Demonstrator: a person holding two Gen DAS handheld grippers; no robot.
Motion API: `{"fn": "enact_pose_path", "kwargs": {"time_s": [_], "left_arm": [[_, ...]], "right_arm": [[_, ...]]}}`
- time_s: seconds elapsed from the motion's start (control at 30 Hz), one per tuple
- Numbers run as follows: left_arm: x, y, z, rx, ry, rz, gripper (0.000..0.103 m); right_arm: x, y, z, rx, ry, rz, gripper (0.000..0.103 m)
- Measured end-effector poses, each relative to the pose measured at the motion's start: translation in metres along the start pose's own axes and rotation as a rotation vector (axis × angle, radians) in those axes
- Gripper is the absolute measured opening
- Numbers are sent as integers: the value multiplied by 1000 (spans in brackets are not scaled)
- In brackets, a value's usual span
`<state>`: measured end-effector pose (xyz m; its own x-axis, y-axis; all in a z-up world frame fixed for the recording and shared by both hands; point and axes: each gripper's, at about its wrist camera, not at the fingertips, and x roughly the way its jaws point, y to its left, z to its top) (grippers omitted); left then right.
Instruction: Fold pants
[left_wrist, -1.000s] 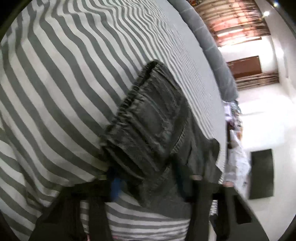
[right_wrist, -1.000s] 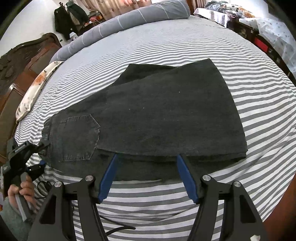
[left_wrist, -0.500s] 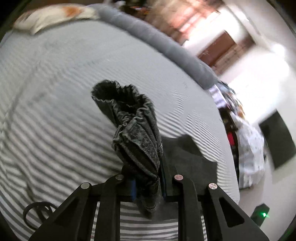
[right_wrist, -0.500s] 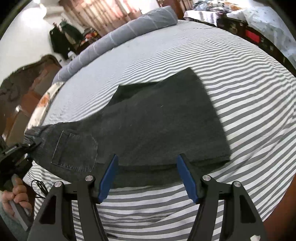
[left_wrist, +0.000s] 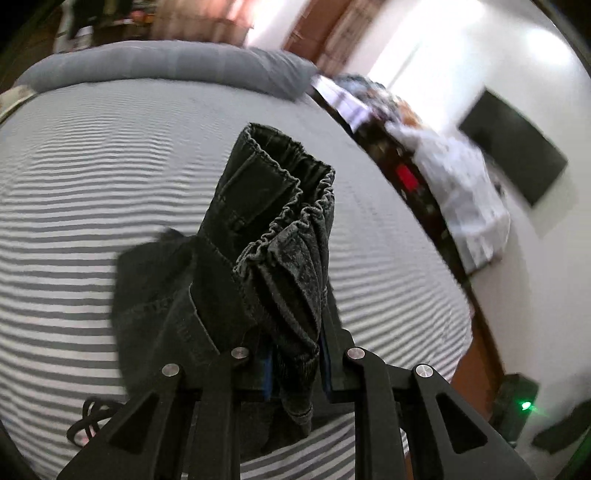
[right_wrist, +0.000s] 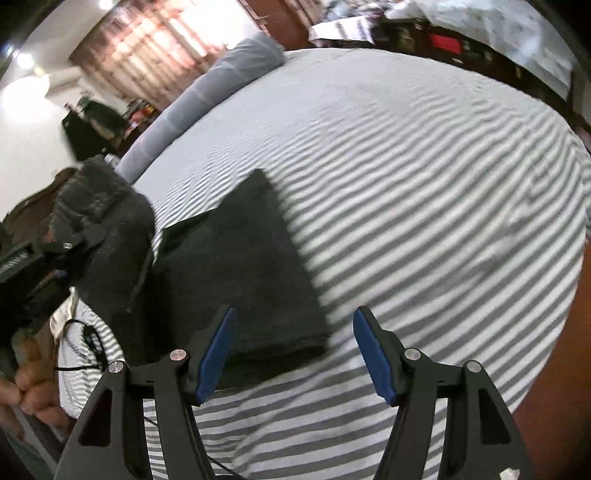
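Dark grey denim pants lie with their legs flat on the striped bed. My left gripper is shut on the bunched elastic waistband, which stands lifted up off the bed in the left wrist view. In the right wrist view the same left gripper shows at the left edge, carrying the raised waist end. My right gripper hangs open over the near corner of the legs, blue pads apart with nothing pressed between them.
A long grey bolster runs along the bed's far edge. A black cable lies on the sheet near a hand. Cluttered furniture stands beyond the bed's right side, and bare floor shows past the near corner.
The left gripper has lifted the waistband off the bed and swung it over toward the legs, rolling as it went. The right gripper has slid sideways along the leg edge, still open.
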<state>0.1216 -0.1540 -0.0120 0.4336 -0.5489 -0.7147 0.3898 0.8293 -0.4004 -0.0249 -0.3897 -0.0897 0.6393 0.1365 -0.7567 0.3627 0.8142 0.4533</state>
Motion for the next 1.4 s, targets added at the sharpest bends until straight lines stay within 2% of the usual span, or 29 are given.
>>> {"fn": "enact_pose_path", "kwargs": {"time_s": [0.1,0.23,0.37,0.43,0.5,0.57,0.7,0.8,0.93,1.0,1.1,1.2,1.3,1.33,1.37,1.4], "left_arm": [[34,-20,-13,52,49,18,19],[76,-27,-28,92,142,77,20],[95,-32,-38,122,211,65,33],[91,-37,-39,142,212,38,42],[79,-39,-41,172,198,37,58],[62,-30,-44,179,184,18,59],[29,-7,-47,173,159,31,61],[5,26,-52,138,147,84,61],[-8,59,-58,113,135,201,61],[-11,77,-61,73,142,242,61],[-13,101,-65,11,154,259,61],[-6,116,-70,-42,165,271,61],[0,121,-72,-62,182,274,61],[2,122,-72,-60,188,284,61],[2,122,-72,-59,187,285,61],[2,122,-72,-58,184,282,61]], "right_arm": [[2,-17,2,23,3,-13,64],[9,-32,5,45,21,-20,64],[13,-37,7,60,24,-19,64],[13,-39,8,61,21,-20,64],[14,-37,10,57,18,-20,64],[13,-34,11,49,14,-19,64],[7,-17,11,6,1,-5,64],[6,4,14,-48,-2,27,64],[19,37,19,-127,12,64,62],[30,48,23,-133,21,84,59],[47,53,30,-104,43,85,52],[66,50,37,-74,60,10,52],[81,47,46,-41,64,-8,46],[83,47,48,-36,65,-5,32],[84,48,51,-33,68,-13,12],[82,50,53,-34,66,-20,12]]}}
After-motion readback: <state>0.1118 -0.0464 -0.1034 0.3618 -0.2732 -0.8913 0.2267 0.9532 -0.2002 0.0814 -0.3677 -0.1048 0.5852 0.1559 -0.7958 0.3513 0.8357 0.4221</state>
